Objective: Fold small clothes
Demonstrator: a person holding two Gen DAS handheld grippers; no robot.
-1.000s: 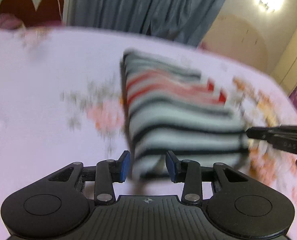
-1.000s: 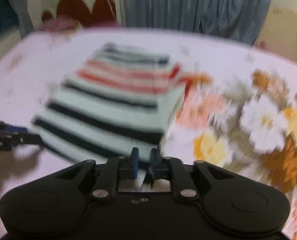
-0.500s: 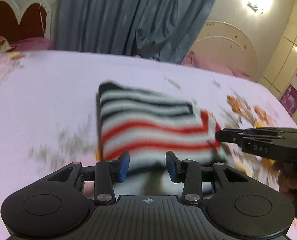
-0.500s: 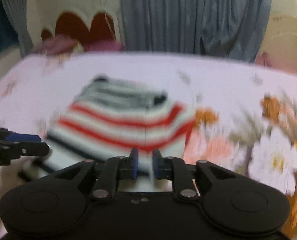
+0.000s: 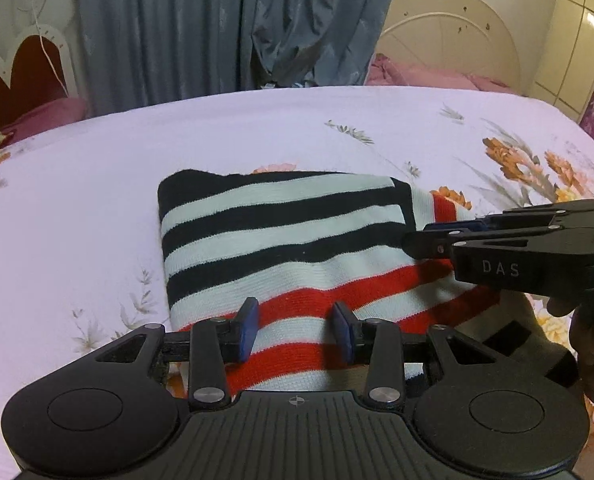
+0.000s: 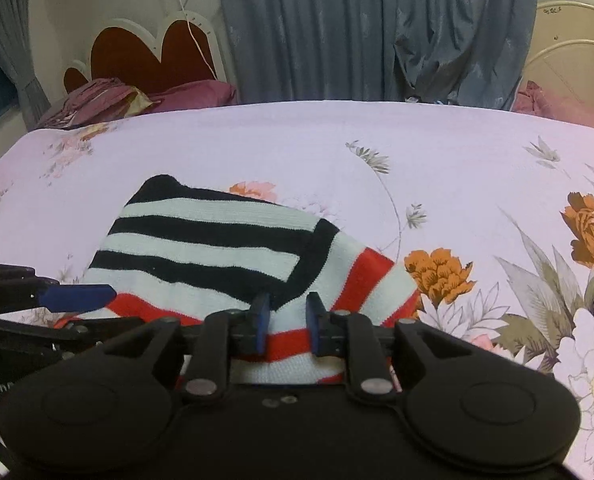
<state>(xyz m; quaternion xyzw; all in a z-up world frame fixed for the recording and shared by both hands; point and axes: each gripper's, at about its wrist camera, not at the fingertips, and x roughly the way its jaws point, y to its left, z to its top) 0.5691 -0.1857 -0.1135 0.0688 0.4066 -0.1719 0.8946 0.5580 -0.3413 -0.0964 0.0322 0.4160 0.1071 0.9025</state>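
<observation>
Folded garment (image 5: 281, 236) lies on the bed (image 5: 97, 208), near its front edge. Left tool (image 5: 295, 330) sits over the garment's near edge; right tool (image 6: 287, 322) alongside at its right corner. Curtain (image 6: 377, 28) hangs behind the bed

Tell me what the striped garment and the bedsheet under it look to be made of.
Striped garment: looks like a soft knit, maybe cotton or acrylic; fine ribbed stitch texture shows in the white, black and red bands, matte and slightly fuzzy. Bedsheet: looks like thin woven printed fabric, smooth and matte, with a flat floral print; the fibre cannot be told.
</observation>
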